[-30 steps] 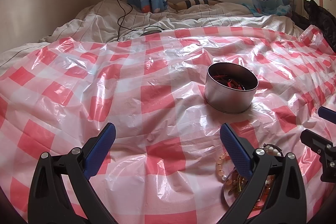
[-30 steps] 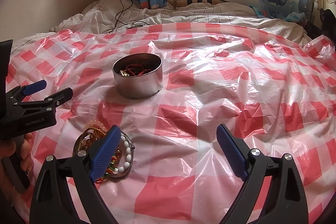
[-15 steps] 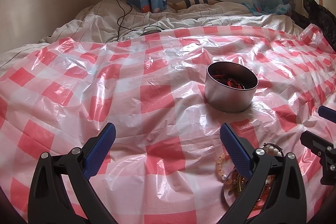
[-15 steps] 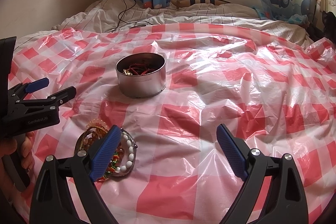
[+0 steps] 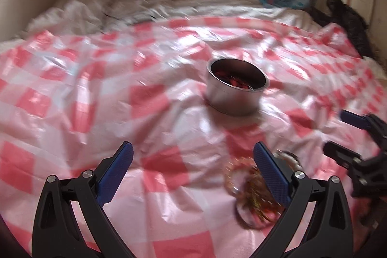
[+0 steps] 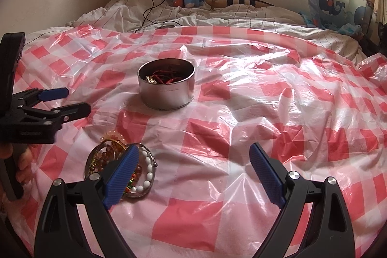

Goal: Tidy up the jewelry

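Jewelry lies heaped in a tangle at the lower left of our right wrist view, on the checked plastic sheet; some pieces already sit in the round tin near the centre, well apart from the heap. We judge sorting partly done. Our left gripper and right gripper both stand spread, holding nothing. The heap is a roundish coil with no clear long axis.
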Action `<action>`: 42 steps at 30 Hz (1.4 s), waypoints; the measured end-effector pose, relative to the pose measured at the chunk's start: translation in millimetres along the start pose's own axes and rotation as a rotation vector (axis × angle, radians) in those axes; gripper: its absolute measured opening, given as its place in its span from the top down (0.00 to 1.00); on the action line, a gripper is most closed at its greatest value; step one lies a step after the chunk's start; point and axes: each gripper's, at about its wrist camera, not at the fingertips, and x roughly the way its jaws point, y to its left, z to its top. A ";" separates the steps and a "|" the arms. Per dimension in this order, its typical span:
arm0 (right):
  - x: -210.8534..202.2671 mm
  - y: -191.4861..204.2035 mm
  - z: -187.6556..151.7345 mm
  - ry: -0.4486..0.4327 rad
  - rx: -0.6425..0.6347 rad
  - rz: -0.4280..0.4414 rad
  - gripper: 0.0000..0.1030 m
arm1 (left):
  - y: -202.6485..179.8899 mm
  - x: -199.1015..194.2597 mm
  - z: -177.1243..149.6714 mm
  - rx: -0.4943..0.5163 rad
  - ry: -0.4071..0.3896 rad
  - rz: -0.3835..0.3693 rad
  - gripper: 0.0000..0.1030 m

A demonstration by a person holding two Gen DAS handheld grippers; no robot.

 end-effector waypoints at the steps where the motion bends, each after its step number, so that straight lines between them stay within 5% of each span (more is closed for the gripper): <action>1: 1.2 -2.2 -0.3 0.008 0.000 -0.003 0.14 | 4.2 0.4 -0.6 -0.004 0.019 -0.035 0.07; 6: 2.4 1.0 -2.9 0.020 -0.003 0.069 0.14 | 9.5 -0.4 -5.4 0.047 0.054 -0.060 0.07; 11: 3.6 24.0 -8.3 0.026 -0.082 0.137 0.22 | -19.6 -6.4 -12.6 0.185 0.042 -0.202 0.07; 16: 17.4 40.3 -14.0 0.066 -0.139 0.160 0.50 | -45.1 -0.7 -24.2 0.313 0.093 -0.228 0.07; 29: 36.2 52.3 -11.5 0.107 -0.157 0.254 0.93 | -27.6 -7.7 -18.2 0.271 0.094 -0.224 0.07; 42: 2.9 3.0 7.2 -0.011 0.000 0.245 0.94 | -39.9 8.2 -26.6 0.296 0.148 -0.285 0.07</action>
